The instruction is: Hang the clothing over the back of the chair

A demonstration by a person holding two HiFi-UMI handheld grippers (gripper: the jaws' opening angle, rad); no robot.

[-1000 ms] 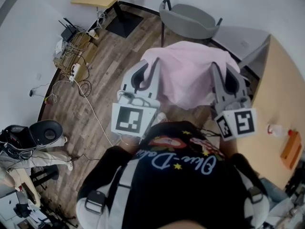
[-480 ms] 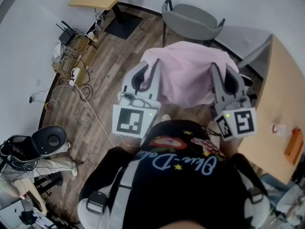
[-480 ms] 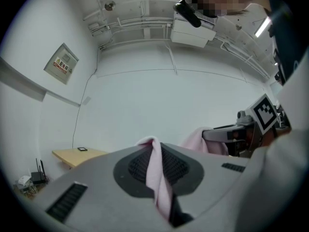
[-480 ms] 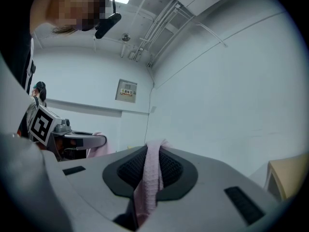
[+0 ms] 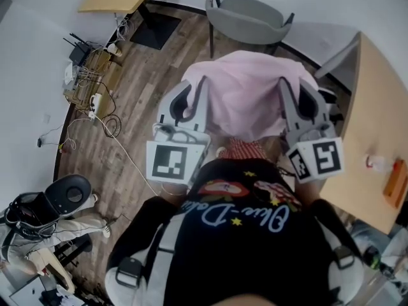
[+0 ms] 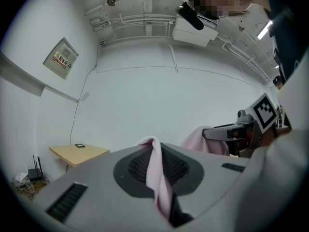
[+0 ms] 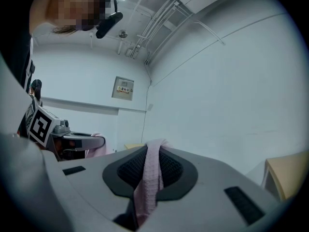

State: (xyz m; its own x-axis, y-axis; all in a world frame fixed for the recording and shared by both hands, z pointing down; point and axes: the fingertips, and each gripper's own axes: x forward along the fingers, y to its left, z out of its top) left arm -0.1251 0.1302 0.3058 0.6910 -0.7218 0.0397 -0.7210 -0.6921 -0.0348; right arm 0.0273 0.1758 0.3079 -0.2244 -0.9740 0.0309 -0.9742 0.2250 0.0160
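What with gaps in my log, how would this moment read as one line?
left gripper: shut on pink garment | right gripper: shut on pink garment | pink garment: spread between both | grey chair: beyond, bare

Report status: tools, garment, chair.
Both left tool and right tool shut on pink garment, spread between them. Not yet on grey chair ahead. Nothing in the way.
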